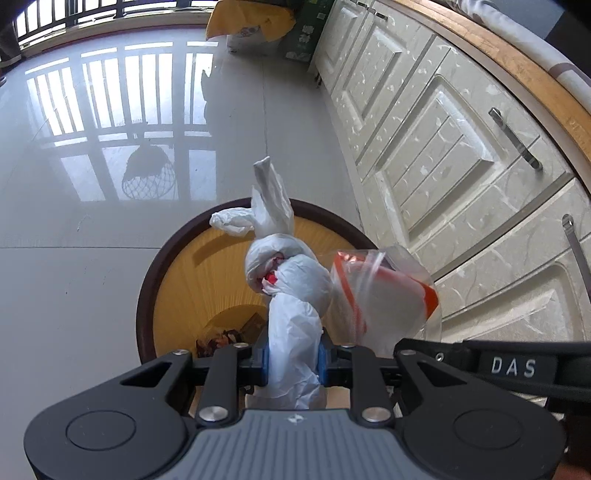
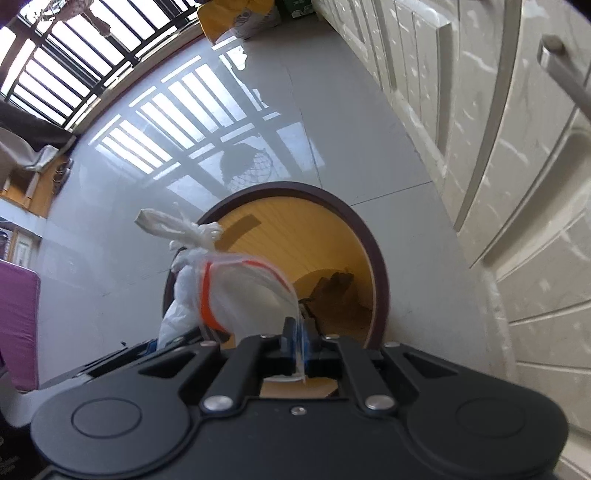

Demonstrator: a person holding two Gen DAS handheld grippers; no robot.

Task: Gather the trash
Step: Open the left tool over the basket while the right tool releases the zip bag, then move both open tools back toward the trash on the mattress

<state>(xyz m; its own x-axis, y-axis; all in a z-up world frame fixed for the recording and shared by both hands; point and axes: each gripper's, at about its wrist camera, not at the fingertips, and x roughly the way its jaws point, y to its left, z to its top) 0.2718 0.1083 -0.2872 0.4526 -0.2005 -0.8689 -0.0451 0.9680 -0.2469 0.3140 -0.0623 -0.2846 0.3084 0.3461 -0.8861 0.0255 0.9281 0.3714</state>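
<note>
My left gripper (image 1: 293, 360) is shut on a knotted white plastic bag (image 1: 291, 280) that sticks up over a round yellow bin with a dark brown rim (image 1: 147, 280). Beside it on the right hangs a clear zip bag with orange stripes (image 1: 384, 291). In the right wrist view my right gripper (image 2: 297, 347) is shut on that clear zip bag (image 2: 243, 291), held over the same bin (image 2: 380, 280). The white bag (image 2: 181, 291) shows to its left. Brown scraps (image 2: 332, 291) lie at the bottom of the bin.
Cream cabinet doors (image 1: 461, 155) with metal handles (image 1: 515, 138) run along the right, close to the bin. A glossy grey tiled floor (image 1: 92, 221) spreads to the left. A yellow and white sack (image 1: 247, 26) and a green box (image 1: 306, 33) stand at the far end. A purple cushion (image 2: 16, 325) sits at the left.
</note>
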